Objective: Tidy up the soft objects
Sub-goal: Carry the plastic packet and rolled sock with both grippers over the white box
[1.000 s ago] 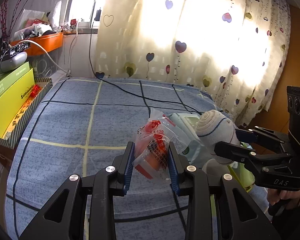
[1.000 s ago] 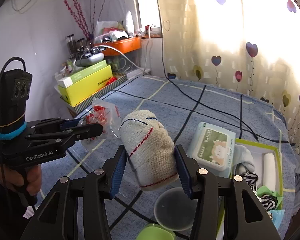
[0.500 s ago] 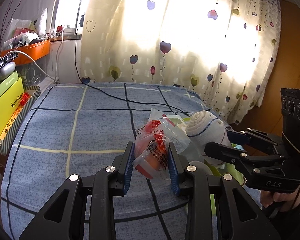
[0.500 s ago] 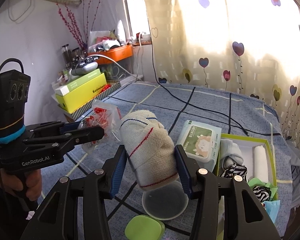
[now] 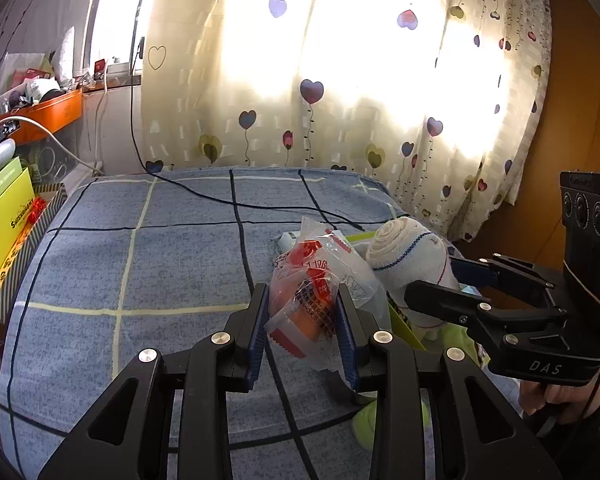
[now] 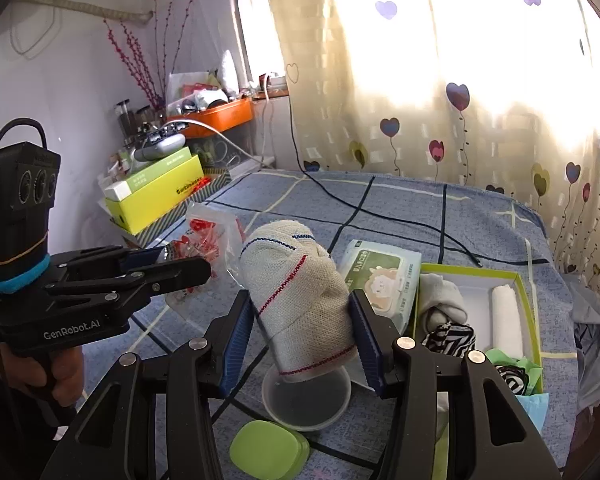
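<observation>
My left gripper (image 5: pixel 302 334) is shut on a clear plastic packet with red print (image 5: pixel 316 284), held above the blue checked bedspread (image 5: pixel 140 264). My right gripper (image 6: pixel 306 334) is shut on a rolled cream knit sock with red and blue stitching (image 6: pixel 300 300). In the left wrist view the sock roll (image 5: pixel 404 250) and the right gripper (image 5: pixel 452 280) hang just right of the packet. In the right wrist view the left gripper (image 6: pixel 188 264) and its packet (image 6: pixel 208 236) are at the left. A green-rimmed box (image 6: pixel 530 296) at the right holds a white roll (image 6: pixel 506 320), a grey sock and zebra-patterned cloth (image 6: pixel 448 336).
A wet-wipes pack (image 6: pixel 380 280) lies beside the box. A clear round tub (image 6: pixel 306 398) and a green lid (image 6: pixel 268 450) sit below the sock. A black cable (image 5: pixel 228 200) crosses the bed. Yellow boxes (image 6: pixel 156 196) and an orange shelf (image 6: pixel 220 114) stand at the left, a heart-print curtain (image 5: pixel 340 80) behind.
Both grippers have shifted sideways together with their loads still held; the green-rimmed box has come further into the right wrist view and the scenery has slid left in the left wrist view.
</observation>
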### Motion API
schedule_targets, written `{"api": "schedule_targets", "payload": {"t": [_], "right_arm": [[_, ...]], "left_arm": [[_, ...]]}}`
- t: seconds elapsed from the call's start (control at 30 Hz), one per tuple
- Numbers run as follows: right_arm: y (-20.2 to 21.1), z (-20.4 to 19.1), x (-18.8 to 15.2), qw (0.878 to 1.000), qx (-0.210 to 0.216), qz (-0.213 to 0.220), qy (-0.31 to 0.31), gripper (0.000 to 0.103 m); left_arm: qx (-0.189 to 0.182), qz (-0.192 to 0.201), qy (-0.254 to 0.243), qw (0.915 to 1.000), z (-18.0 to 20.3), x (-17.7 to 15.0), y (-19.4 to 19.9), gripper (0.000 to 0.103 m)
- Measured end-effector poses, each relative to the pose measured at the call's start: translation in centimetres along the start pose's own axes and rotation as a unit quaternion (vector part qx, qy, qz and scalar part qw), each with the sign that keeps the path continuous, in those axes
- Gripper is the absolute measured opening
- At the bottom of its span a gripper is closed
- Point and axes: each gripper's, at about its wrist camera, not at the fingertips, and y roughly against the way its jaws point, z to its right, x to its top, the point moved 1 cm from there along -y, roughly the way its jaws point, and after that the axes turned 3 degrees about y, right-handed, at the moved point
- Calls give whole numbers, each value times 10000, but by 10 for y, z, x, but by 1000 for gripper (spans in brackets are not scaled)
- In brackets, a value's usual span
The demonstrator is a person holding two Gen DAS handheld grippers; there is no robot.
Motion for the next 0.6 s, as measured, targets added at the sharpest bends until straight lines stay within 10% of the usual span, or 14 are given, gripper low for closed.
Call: {"api": "schedule_targets", "payload": {"t": [0.6], "right_arm": [[17, 30, -10, 9994, -180, 144, -259, 48]], "left_arm": [[-145, -130, -322, 9993, 34, 6, -21, 33]]}}
